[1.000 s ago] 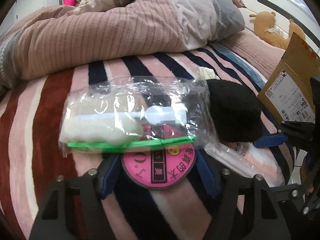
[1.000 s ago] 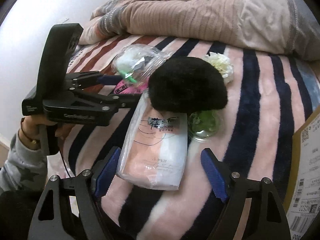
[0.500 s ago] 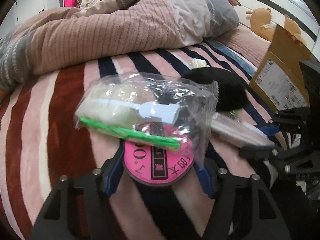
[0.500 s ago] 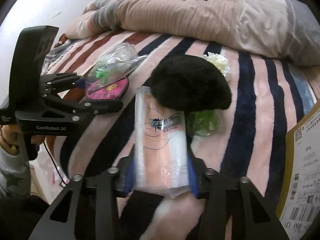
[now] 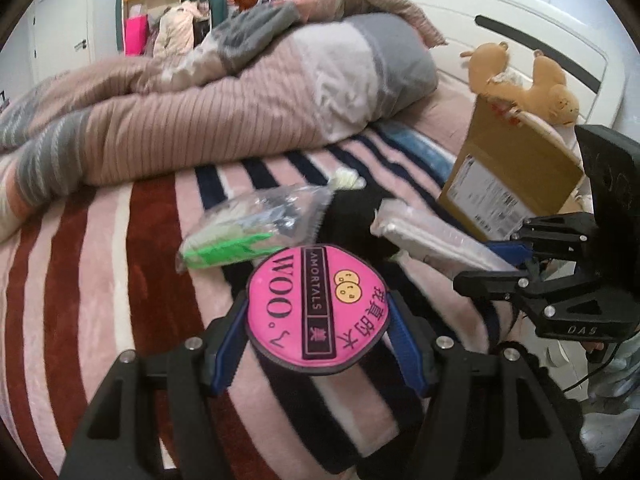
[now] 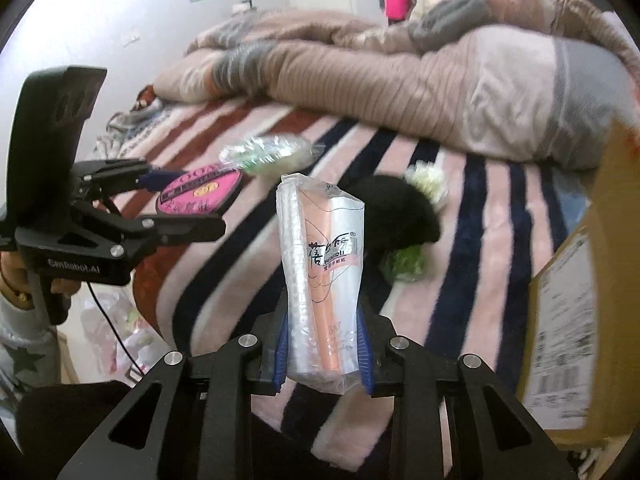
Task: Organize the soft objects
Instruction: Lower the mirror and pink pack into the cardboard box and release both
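Observation:
My left gripper (image 5: 316, 336) is shut on a round pink pad (image 5: 316, 306) printed "WOO", held above the striped blanket (image 5: 120, 280); it also shows in the right wrist view (image 6: 200, 196). A clear bag with a green zip strip (image 5: 248, 228) lies on the blanket just beyond the pad. My right gripper (image 6: 322, 350) is shut on a clear pack of pink and white cloths (image 6: 324, 272), lifted upright. A black fluffy object (image 6: 396, 216) lies behind it, with a white flower (image 6: 428, 180) and a green item (image 6: 404, 266) beside it.
A rumpled pink and grey duvet (image 5: 200, 112) fills the back of the bed. An open cardboard box (image 5: 508, 184) stands at the right, also in the right wrist view (image 6: 580, 300). A tan plush toy (image 5: 532, 76) sits behind it by the white headboard.
Both grippers closed and lifted: the left raised the pink pad out from under the clear bag, the right closed on the cloth pack and lifted it upright off the blanket.

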`<state>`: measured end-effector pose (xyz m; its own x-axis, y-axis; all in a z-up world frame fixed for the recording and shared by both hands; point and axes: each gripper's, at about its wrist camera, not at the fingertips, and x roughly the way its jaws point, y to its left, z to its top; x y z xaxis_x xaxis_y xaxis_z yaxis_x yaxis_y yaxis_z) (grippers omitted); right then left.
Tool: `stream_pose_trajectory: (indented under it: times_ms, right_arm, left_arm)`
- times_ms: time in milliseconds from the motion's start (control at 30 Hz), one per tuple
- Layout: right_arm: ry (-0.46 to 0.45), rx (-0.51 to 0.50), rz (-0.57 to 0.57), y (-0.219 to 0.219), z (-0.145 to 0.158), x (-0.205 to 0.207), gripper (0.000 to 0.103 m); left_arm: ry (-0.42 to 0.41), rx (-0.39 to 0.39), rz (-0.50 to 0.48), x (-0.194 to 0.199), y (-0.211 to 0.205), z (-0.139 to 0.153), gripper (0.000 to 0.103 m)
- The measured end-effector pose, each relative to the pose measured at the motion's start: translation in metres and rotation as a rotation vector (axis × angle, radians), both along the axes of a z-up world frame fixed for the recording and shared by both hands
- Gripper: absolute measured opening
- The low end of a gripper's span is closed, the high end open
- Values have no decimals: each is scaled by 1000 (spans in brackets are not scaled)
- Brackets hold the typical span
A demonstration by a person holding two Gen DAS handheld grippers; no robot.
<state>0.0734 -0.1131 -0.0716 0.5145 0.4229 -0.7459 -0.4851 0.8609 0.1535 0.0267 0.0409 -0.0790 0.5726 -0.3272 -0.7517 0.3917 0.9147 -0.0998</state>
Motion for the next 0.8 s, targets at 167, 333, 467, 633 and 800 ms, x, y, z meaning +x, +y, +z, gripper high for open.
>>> stream_pose_trajectory:
  times_ms: [167,333,467,633,800]
  right_arm:
    - [-115,27,-37,-25,43,-15,23]
    - [-219,47,-95,-61,77,-30,23]
    - [-279,50,-171,-102,95,-39,23]
    - [-301,24,-278,-150,97,-41,23]
    - [-264,-16,-361,-189,77,-35,26]
  left_arm:
    - [-47,-5,-29,-7,-18,28,62]
    - [-93,-27,-69,-9,-44,61,62]
    - [-129,-30,-109,-6,-75,85,62]
    - [-154,-21,-198,5,-132,110,62]
    - [-160,-6,-303,20,-191,127,62]
